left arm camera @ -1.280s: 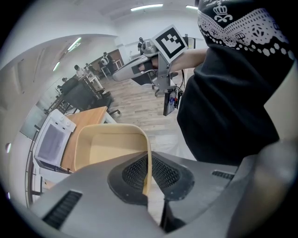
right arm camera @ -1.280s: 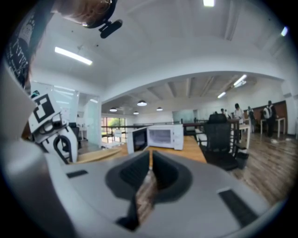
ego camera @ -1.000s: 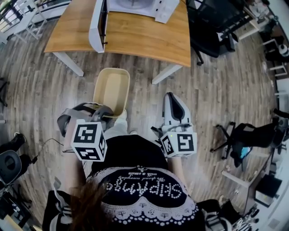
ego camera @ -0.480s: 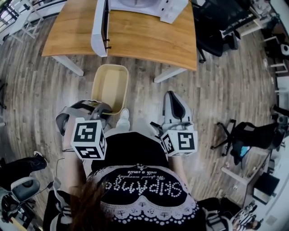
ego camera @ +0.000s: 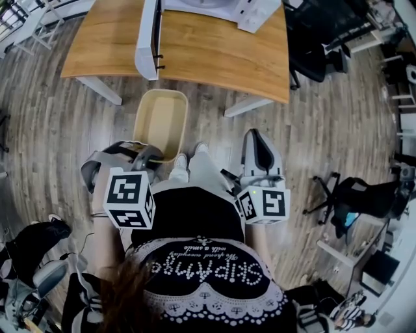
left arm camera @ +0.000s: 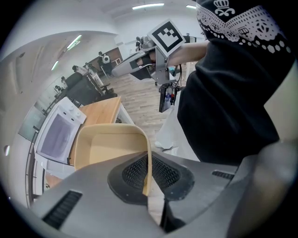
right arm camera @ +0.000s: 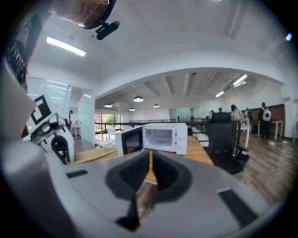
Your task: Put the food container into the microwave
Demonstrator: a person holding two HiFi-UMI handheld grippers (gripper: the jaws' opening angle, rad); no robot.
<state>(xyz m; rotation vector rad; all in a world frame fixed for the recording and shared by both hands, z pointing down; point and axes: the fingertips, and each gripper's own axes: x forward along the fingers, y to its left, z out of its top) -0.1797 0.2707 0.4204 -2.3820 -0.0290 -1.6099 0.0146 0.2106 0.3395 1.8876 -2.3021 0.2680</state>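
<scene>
The container [ego camera: 160, 120] is in the air, not on the bench [ego camera: 214, 58]: the left gripper [ego camera: 142, 158] pinches its near wall, the thin beige rim clamped between the two ribbed pads [left arm camera: 160, 173], and the tub hangs out in front of the person over the wood floor [ego camera: 78, 136], just short of the bench's near edge. It looks empty and open-topped, with no lid in sight. The right gripper [ego camera: 259, 144] is pressed together on nothing; its own view shows only a thin slit between the jaws. It is held beside the person's leg, off the near right corner of the bench. The microwave [ego camera: 208, 6] stands at the far edge of the bench, and its door [ego camera: 148, 40] is swung wide open, reaching towards the near edge left of the middle, so the cavity is ready to take the load. By my reading, the pick-up and the door-opening are both done. What is left is the carry over the near edge, the lift to cavity height, sliding the tub in past the open door, letting go, and perhaps shutting the door, though the task does not ask for that. A one-wall pinch may let the tub tilt on the way, so it wants a level, steady approach.
</scene>
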